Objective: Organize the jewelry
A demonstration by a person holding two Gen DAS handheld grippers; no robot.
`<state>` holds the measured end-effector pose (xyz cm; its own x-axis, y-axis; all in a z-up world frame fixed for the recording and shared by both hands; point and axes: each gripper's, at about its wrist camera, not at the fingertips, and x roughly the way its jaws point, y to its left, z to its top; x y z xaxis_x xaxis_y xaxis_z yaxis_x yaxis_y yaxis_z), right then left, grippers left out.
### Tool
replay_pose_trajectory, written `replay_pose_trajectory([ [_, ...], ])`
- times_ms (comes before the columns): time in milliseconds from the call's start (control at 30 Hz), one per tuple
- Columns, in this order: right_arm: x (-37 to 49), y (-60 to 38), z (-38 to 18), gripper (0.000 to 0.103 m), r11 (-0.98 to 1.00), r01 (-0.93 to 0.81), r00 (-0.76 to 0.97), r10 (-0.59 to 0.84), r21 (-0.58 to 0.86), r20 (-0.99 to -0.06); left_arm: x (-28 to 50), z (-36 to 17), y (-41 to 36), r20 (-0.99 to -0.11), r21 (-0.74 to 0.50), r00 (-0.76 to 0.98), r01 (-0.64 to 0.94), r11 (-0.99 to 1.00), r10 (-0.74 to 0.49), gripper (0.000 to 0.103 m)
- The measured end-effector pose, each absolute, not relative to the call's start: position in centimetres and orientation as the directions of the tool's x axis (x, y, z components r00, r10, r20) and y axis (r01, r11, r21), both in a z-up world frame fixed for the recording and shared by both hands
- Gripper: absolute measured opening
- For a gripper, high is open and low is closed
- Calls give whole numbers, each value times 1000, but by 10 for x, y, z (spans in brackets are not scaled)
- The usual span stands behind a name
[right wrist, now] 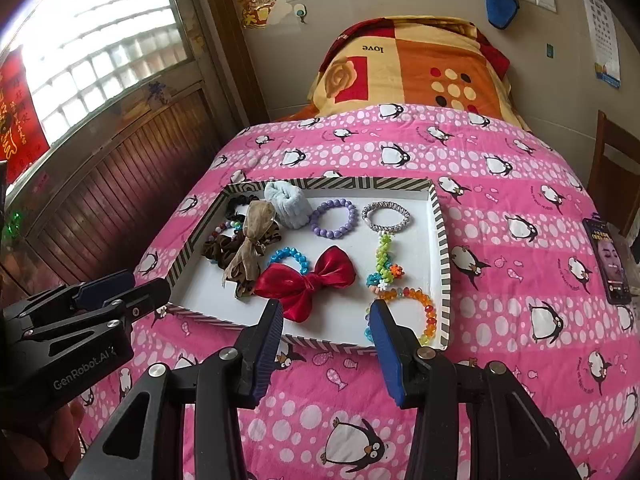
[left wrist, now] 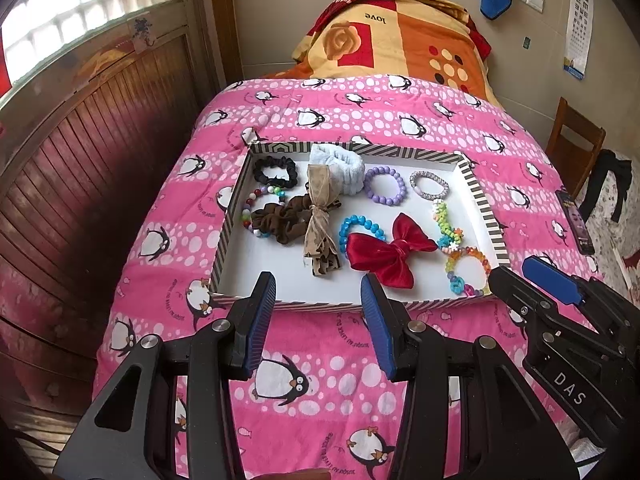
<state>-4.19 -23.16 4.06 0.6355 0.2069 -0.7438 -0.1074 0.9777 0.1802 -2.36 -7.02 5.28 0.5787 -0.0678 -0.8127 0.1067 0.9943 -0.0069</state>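
Observation:
A shallow white tray with a striped rim [left wrist: 486, 208] [right wrist: 440, 240] lies on the pink penguin quilt. It holds a red bow [left wrist: 386, 252] [right wrist: 308, 280], a blue bead bracelet [left wrist: 356, 226] [right wrist: 288, 256], a purple bead bracelet [left wrist: 384, 186] [right wrist: 334, 218], a silver bracelet [left wrist: 430, 186] [right wrist: 386, 216], an orange bead bracelet [left wrist: 468, 270] [right wrist: 420, 308], a green bead string [left wrist: 446, 224] [right wrist: 384, 258], scrunchies and a tan ribbon [left wrist: 318, 216] [right wrist: 250, 240]. My left gripper [left wrist: 320, 300] is open and empty just before the tray's near edge. My right gripper [right wrist: 326, 320] is open and empty over the near edge.
A phone [left wrist: 576, 220] [right wrist: 610, 264] lies on the quilt right of the tray. A folded orange blanket [left wrist: 392, 36] is at the bed's far end. A wooden wall panel [left wrist: 100, 160] runs along the left. A wooden chair [left wrist: 576, 140] stands at the right.

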Motion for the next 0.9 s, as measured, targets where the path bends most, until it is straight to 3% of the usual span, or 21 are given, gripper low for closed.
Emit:
replay_pose_trajectory([
  [900, -39, -230, 38, 44, 977, -121, 618, 213, 176, -757, -27, 52, -69, -814, -6, 576, 112, 994, -70, 44],
])
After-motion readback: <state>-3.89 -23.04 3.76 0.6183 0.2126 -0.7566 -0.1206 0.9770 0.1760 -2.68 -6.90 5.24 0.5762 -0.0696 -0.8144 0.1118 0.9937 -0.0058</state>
